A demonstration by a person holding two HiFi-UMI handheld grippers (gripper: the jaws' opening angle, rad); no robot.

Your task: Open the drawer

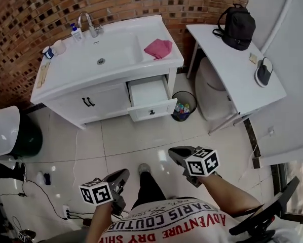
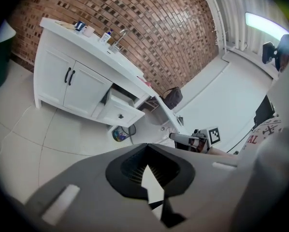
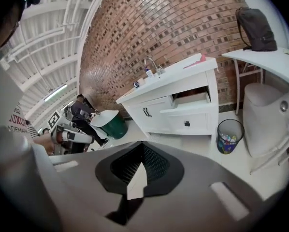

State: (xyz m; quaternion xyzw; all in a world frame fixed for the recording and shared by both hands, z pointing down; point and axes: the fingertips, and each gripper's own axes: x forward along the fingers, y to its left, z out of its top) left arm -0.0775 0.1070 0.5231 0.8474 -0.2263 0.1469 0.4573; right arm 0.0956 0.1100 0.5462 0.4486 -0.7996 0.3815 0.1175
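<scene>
- Against the brick wall at far left, one dark green bin with a white lid (image 1: 17, 130) stands on the tiled floor.
- Beside it, one white vanity cabinet (image 1: 154, 29) has a basin sunk in its top surface. Two white doors with black handles (image 1: 108, 97) fill its left part.
- At the cabinet's right end, one white drawer with a small black pull (image 1: 150, 99) stands pulled out. It sits below one crumpled pink cloth (image 1: 158, 48) lying on the top surface.
- Just right of the drawer, one black mesh wastebasket (image 1: 183, 107) holds coloured litter.
- Farther right, one white table (image 1: 227, 70) bears one black backpack (image 1: 237, 27).
- The left gripper (image 1: 122, 176) is low in the head view, its jaws clenched together on nothing, well apart from the drawer.
- The right gripper (image 1: 176, 154) also has its jaws pressed together with nothing between them, and it too is well apart from the drawer.
- Only the head view looks down into the drawer; both gripper views show just its front and side.
- Only the right gripper view shows a person in dark clothes (image 3: 81, 111) near the green bin.
</scene>
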